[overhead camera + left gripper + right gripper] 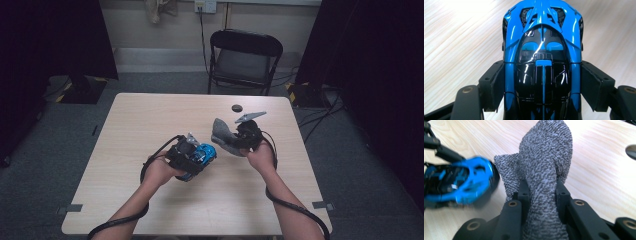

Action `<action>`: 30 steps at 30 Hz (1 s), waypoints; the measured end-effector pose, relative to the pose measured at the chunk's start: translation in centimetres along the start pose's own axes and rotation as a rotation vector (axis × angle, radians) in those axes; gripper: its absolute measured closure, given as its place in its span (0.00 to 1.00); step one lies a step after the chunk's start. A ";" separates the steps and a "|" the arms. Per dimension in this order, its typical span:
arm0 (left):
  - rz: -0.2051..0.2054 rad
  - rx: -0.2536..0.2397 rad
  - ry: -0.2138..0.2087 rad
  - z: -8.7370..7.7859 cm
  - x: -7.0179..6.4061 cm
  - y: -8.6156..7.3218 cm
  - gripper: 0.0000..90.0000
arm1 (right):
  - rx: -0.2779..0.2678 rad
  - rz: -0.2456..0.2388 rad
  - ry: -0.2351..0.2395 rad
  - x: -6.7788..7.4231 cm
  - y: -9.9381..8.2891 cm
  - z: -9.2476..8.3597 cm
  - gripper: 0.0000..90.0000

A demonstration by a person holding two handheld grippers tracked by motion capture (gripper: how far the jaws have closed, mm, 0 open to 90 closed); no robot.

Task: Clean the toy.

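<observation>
The left gripper (pixel 196 157) was clamped on the blue toy car (pixel 204 153), jaws pressed against its two sides, as the left gripper view showed plainly with the car (pixel 542 55) wedged between the black pads. The car sat near the middle of the table (pixel 150 115), held just above the wood as far as the high view let me judge. Over on the right, the right gripper (pixel 239 139) was clenched tight on the grey cloth (pixel 222 132), and in the right gripper view that towel (pixel 544 170) bunched up between the jaws and flopped forward over the tabletop. Car and cloth were near each other but apart, with bare wood between them. So both pick-ups looked done; the wiping of the car, by my reading, was not yet begun. A small dark disc (pixel 236 107) lay untouched at the far side.
</observation>
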State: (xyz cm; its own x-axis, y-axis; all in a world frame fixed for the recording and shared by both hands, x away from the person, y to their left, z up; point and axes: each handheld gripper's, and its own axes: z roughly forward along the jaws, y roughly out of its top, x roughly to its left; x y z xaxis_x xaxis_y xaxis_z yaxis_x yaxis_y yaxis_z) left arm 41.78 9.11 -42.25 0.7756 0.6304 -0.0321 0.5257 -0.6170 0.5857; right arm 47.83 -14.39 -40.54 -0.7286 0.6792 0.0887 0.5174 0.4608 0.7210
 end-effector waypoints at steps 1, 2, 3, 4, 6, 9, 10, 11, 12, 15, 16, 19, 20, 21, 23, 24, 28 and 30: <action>0.005 0.004 -0.004 0.1 -0.3 0.1 0.31 | 0.004 -0.008 -0.001 0.1 0.3 0.1 0.82; 0.013 0.002 -0.009 0.2 -0.5 0.1 0.31 | 0.008 -0.013 -0.003 0.2 0.6 0.2 0.82; 0.019 0.008 -0.018 0.4 -0.8 0.2 0.31 | 0.011 -0.020 0.003 0.3 0.8 0.4 0.82; 0.019 0.007 -0.020 0.4 -1.0 0.3 0.31 | 0.015 -0.022 0.006 0.5 1.0 0.6 0.82; 0.031 0.009 -0.033 0.6 -1.2 0.4 0.31 | 0.022 -0.027 0.012 0.8 1.2 1.0 0.82; 0.032 0.015 -0.032 0.9 -1.4 0.5 0.31 | 0.041 -0.051 0.034 1.4 1.4 1.7 0.82; 0.036 0.017 -0.030 0.9 -1.3 0.5 0.31 | 0.045 -0.058 0.043 1.6 1.4 1.9 0.82; 0.041 0.027 -0.032 0.9 -1.2 0.5 0.31 | 0.056 -0.067 0.045 1.7 1.4 2.0 0.82; 0.043 0.027 -0.028 0.9 -1.2 0.5 0.31 | 0.066 -0.075 0.046 1.9 1.4 2.2 0.82; 0.028 0.029 -0.028 0.9 -0.8 0.3 0.31 | 0.072 -0.078 0.058 1.9 1.3 2.3 0.82; 0.027 0.033 -0.022 0.9 -0.7 0.3 0.31 | 0.073 -0.082 0.057 1.9 1.2 2.3 0.82; 0.022 0.032 -0.021 0.9 -0.5 0.2 0.31 | 0.084 -0.091 0.060 1.8 1.0 2.3 0.82; 0.023 0.033 -0.015 0.9 -0.4 0.2 0.31 | 0.085 -0.094 0.062 1.8 1.0 2.3 0.82; 0.024 0.034 -0.013 0.9 -0.3 0.2 0.31 | 0.087 -0.095 0.058 1.8 0.9 2.2 0.82; 0.021 0.035 -0.011 0.9 -0.2 0.2 0.31 | 0.086 -0.094 0.061 1.7 0.8 2.2 0.82; 0.020 0.035 -0.009 0.9 -0.1 0.2 0.31 | 0.086 -0.095 0.059 1.7 0.8 2.1 0.82; 0.009 0.035 -0.005 0.9 0.1 0.1 0.31 | 0.083 -0.081 0.055 1.5 0.5 2.0 0.82; 0.000 0.035 -0.001 0.9 0.3 0.1 0.31 | 0.083 -0.076 0.055 1.4 0.2 2.0 0.82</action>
State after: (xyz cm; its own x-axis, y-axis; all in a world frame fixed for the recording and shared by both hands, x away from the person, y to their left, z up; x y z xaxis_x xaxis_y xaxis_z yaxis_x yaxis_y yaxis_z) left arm 42.37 8.82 -42.97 0.7760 0.6299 -0.0335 0.5377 -0.6327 0.5573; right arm 47.81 -12.17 -41.64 -0.7894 0.6093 0.0753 0.4935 0.5568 0.6681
